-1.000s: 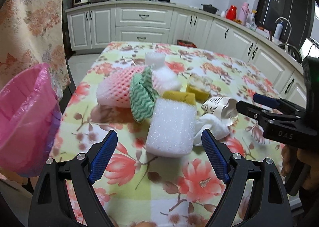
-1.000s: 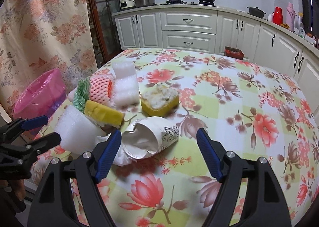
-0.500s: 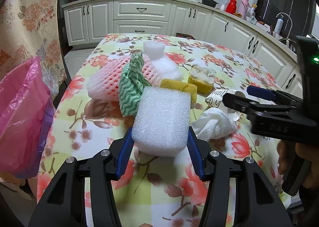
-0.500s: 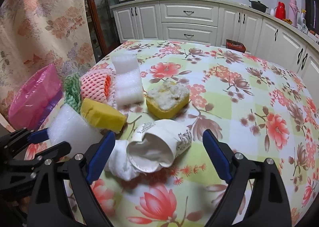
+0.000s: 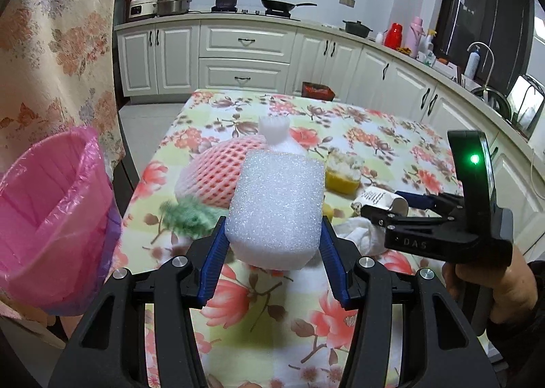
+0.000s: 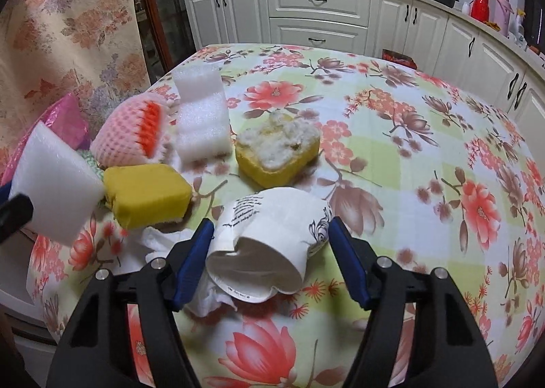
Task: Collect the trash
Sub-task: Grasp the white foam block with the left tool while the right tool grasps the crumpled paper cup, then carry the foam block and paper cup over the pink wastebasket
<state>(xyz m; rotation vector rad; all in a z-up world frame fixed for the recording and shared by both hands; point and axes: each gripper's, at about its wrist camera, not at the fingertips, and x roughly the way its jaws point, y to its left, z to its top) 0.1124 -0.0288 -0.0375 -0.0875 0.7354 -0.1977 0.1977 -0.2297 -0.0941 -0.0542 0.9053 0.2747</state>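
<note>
My left gripper point(image 5: 272, 234) is shut on a white foam block point(image 5: 276, 207), held up off the flowered table; the same block point(image 6: 54, 190) shows at the left edge of the right wrist view. A crumpled white paper cup point(image 6: 272, 234) lies on its side between the pads of my right gripper point(image 6: 270, 228). Its jaws are closing, and both pads touch the cup's sides. In the left wrist view the right gripper point(image 5: 391, 205) reaches in from the right, with the cup point(image 5: 374, 197) between its fingers. A pink-lined bin point(image 5: 44, 217) stands at the left, beside the table.
On the table lie a pink foam net point(image 6: 133, 129), a green cloth point(image 5: 190, 214), a yellow sponge point(image 6: 146, 194), a yellow tub of white scraps point(image 6: 279, 153), white foam pieces point(image 6: 202, 115) and a crumpled tissue point(image 6: 163, 241). A curtain hangs left; kitchen cabinets stand behind.
The left gripper closed on the foam block and lifted it off the table. The right gripper came down over the paper cup and its jaws narrowed around it.
</note>
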